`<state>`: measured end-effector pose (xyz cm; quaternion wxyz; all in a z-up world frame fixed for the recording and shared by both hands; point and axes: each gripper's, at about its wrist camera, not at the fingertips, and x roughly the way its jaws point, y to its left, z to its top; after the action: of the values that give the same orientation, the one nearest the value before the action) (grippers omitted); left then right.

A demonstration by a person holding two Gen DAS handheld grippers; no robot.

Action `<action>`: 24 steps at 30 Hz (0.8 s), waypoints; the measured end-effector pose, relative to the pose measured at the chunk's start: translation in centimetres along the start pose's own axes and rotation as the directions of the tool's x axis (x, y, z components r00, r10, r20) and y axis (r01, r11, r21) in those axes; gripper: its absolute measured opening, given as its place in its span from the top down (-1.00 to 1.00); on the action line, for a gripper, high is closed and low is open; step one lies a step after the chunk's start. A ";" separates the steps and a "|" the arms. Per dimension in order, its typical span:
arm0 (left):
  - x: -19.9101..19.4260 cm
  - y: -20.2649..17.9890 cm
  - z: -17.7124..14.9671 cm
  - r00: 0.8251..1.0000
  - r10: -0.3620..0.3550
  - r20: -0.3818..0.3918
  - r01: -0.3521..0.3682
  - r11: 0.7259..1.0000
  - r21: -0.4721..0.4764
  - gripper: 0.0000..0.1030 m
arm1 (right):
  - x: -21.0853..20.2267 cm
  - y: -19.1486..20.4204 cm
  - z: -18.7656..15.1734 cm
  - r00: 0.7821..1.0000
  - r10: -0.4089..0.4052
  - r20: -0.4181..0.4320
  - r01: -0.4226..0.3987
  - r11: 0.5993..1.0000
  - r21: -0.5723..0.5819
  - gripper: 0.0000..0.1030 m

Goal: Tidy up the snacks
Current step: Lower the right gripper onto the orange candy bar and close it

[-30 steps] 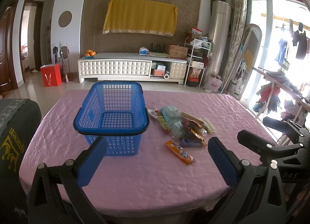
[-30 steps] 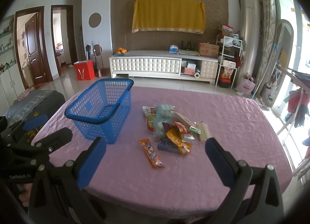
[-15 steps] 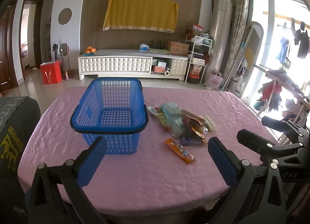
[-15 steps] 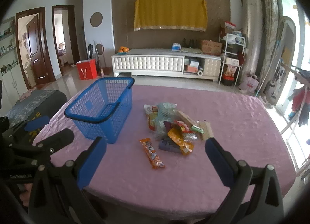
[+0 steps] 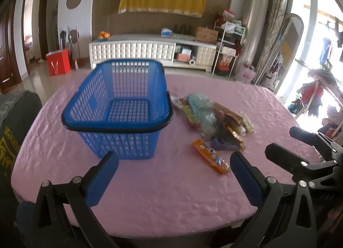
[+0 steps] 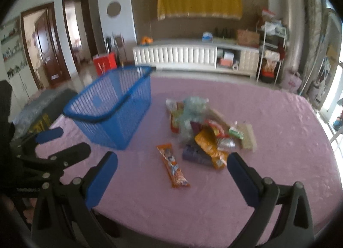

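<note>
Left wrist: you are holding the left gripper (image 5: 173, 162) spread wide and empty over the table's (image 5: 163, 200) near edge; the basket (image 5: 116, 108) is standing empty toward the left edge | Right wrist: the right gripper (image 6: 171, 169) is hanging released too; go first for the lone orange packet (image 6: 172, 167), near the snack pile (image 6: 205, 132); blur is hiding the labels.

Home living room, TV cabinet (image 5: 150, 51), doorways (image 6: 42, 44)

Daylight glare from right, right-wrist view blurred, fisheye edges dark
</note>
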<state>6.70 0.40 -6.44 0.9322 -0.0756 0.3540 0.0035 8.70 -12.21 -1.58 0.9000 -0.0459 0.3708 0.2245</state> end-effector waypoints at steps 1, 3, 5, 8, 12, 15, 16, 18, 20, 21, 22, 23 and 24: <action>0.8 0.3 -0.1 1.000 0.012 -0.015 -0.012 1.000 -0.002 -0.99 | 0.8 -0.1 0.0 0.999 0.009 -0.031 -0.009 1.000 -0.002 -1.00; 1.8 0.8 -0.6 0.999 0.017 -0.036 -0.018 1.000 -0.013 -0.99 | 2.8 -0.3 -0.3 0.993 0.035 -0.109 -0.034 0.999 0.011 -1.00; 2.9 1.5 -1.1 0.998 0.013 -0.058 -0.015 0.999 -0.035 -0.99 | 5.5 -0.5 -0.6 0.974 0.017 -0.227 -0.014 1.000 0.015 -1.00; 4.5 2.2 -2.0 0.996 0.018 -0.089 -0.022 0.999 -0.047 -0.99 | 8.1 -0.5 -1.3 0.953 -0.001 -0.304 -0.006 1.000 -0.023 -1.00; 6.9 3.2 -2.7 0.987 0.025 -0.159 -0.036 0.997 -0.063 -0.99 | 10.6 -0.5 -2.2 0.932 0.049 -0.358 -0.057 0.998 -0.013 -1.00; 8.2 4.1 -3.1 0.980 0.021 -0.196 -0.038 0.995 -0.087 -0.99 | 12.2 -0.4 -2.2 0.919 0.072 -0.387 -0.087 0.996 -0.021 -1.00; 8.4 4.2 -3.2 0.980 0.018 -0.200 -0.037 0.995 -0.092 -0.99 | 12.6 -0.2 -2.0 0.918 0.078 -0.390 -0.094 0.995 -0.023 -0.99; 8.8 4.6 -3.5 0.980 0.020 -0.200 -0.039 0.995 -0.093 -0.99 | 13.4 -0.1 -1.7 0.912 0.097 -0.398 -0.113 0.993 -0.019 -0.90; 9.1 4.7 -3.7 0.979 0.022 -0.204 -0.041 0.995 -0.092 -0.99 | 14.3 0.2 -1.8 0.906 0.083 -0.416 -0.115 0.992 -0.052 -0.54; 9.2 4.9 -3.8 0.978 0.019 -0.207 -0.039 0.995 -0.093 -0.99 | 14.7 0.3 -1.7 0.906 0.071 -0.417 -0.107 0.992 -0.064 -0.45; 9.3 5.0 -4.0 0.977 0.015 -0.210 -0.036 0.995 -0.096 -0.99 | 15.1 0.4 -1.8 0.905 0.061 -0.421 -0.103 0.992 -0.078 -0.37; 9.4 5.1 -4.1 0.977 0.013 -0.213 -0.034 0.995 -0.098 -0.99 | 15.4 0.4 -1.9 0.902 0.060 -0.428 -0.107 0.991 -0.086 -0.31; 9.5 5.4 -4.1 0.976 0.011 -0.216 -0.033 0.994 -0.100 -0.99 | 15.4 0.5 -2.0 0.906 0.056 -0.420 -0.106 0.990 -0.098 -0.28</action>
<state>10.77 4.72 -16.45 0.8831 -0.1198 0.4531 0.0238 16.83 -6.52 -13.57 0.7861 -0.1303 0.5414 0.2683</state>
